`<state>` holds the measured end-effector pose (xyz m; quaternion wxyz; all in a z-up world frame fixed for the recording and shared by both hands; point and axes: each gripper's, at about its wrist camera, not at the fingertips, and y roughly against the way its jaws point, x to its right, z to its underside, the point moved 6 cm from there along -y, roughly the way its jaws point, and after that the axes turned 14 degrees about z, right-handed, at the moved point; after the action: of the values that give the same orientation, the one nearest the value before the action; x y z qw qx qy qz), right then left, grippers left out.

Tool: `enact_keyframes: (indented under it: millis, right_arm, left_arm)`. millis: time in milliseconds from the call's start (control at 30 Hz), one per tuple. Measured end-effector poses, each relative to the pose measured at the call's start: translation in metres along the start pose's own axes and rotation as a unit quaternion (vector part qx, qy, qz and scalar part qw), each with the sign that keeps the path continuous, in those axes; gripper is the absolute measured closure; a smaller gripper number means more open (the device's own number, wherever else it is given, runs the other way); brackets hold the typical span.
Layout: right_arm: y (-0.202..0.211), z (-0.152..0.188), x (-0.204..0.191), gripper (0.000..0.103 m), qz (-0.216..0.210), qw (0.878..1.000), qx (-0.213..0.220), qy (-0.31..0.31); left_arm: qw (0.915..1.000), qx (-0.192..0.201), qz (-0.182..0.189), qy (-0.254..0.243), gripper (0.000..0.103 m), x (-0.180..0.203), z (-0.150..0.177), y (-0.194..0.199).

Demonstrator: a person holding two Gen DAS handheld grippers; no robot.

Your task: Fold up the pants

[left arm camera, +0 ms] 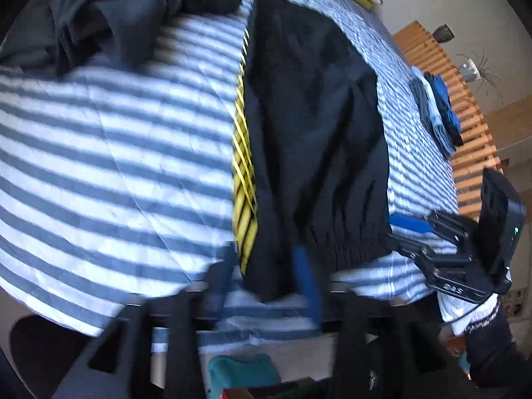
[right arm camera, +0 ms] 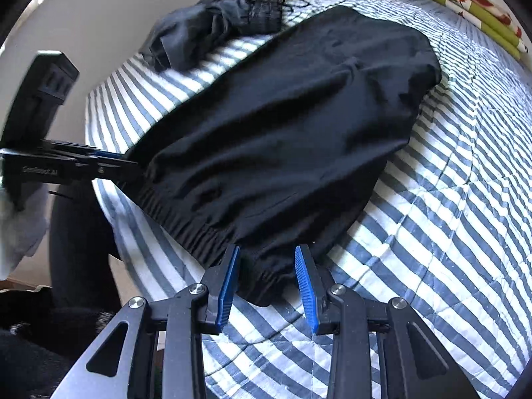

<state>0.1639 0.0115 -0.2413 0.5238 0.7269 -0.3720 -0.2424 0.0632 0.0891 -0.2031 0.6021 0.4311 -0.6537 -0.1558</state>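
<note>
On the striped quilt (right arm camera: 449,232) lie the black pants (right arm camera: 282,116), already doubled over into a broad dark slab, the elastic waistband towards the person and the folded end far up the bed. A yellow striped trim (left arm camera: 244,173) runs along the pants' left edge in the left wrist view.

The right gripper (right arm camera: 267,256) points down at the near right corner of the waistband. Its blue pads (right arm camera: 229,282) stand apart with that corner lying between them; the cloth looks flat and unpinched, so this claw is released.

The left gripper (left arm camera: 262,262) is at the near left corner of the waistband. Its own view is blurred, but the fingers are spread, a strip of quilt shows between the left finger and the cloth, and the pants' corner sits loosely in the gap: released too. From the right wrist view it reaches in level with the waistband's left end.

Beyond the pants' far left corner a crumpled grey garment (right arm camera: 199,30) lies in a heap. Right of the pants, at the quilt's edge, sits a folded stack (left arm camera: 439,109) of blue and pale clothes, with wooden slats (left arm camera: 429,50) behind it. Past the pants' far end lies green patterned cloth (right arm camera: 465,0).
</note>
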Motion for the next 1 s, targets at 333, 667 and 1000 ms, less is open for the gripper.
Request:
enact_keyframes:
  millis: [333,667,1000]
  right_arm:
    - [0.030,-0.046,0.103,0.064,-0.017,0.981,0.056,-0.184]
    - [-0.025,-0.097,0.162,0.057,-0.048,0.958,0.024,-0.282]
    - [-0.066,-0.106,0.161,0.057,-0.102,0.948,-0.007,-0.301]
  left_arm:
    - [0.9970,0.077,-0.003,-0.009,0.040,-0.006,-0.111,0.020]
    - [0.9993,0.027,0.019,0.017,0.040,-0.034,-0.187,-0.040]
    - [0.9984,-0.008,0.056,0.006,0.042,-0.037,-0.197,-0.079]
